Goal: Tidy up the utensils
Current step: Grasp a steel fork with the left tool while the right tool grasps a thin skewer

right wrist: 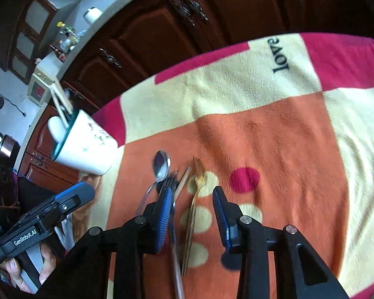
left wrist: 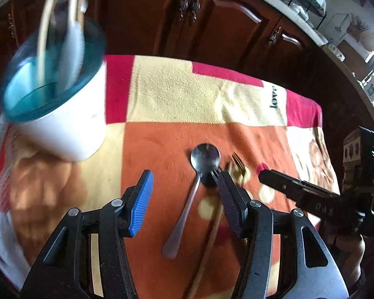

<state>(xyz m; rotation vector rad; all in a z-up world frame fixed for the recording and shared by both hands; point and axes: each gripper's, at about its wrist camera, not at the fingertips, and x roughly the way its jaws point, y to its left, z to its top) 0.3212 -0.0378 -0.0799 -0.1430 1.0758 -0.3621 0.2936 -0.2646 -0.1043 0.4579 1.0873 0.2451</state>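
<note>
Nearest the left wrist lens, the left gripper stands with its jaws apart and nothing clamped; the silver spoon lies on the blanket in the gap between them, its bowl just past the tips and its handle running back toward the camera. The dark fork shows only its tines at the tip of the right-hand finger, and a long wooden stick passes under that same finger. Whether either finger touches them I cannot tell.

In the right wrist view the right gripper is also unclenched, with the gold fork lying in its gap, not pressed by either pad. Its left-hand finger sits over the dark fork and a knife, with the silver spoon just beyond.

The utensils lie close together on the orange patch of the blanket. Bare cloth stretches ahead of them to the far edge, where dark wooden cabinet doors rise behind. To the right in the right wrist view the blanket is open and wide.

Well apart to the left stands the white cup with a teal rim, upright on the blanket, holding pale sticks and a white-handled item. They are blurred
</note>
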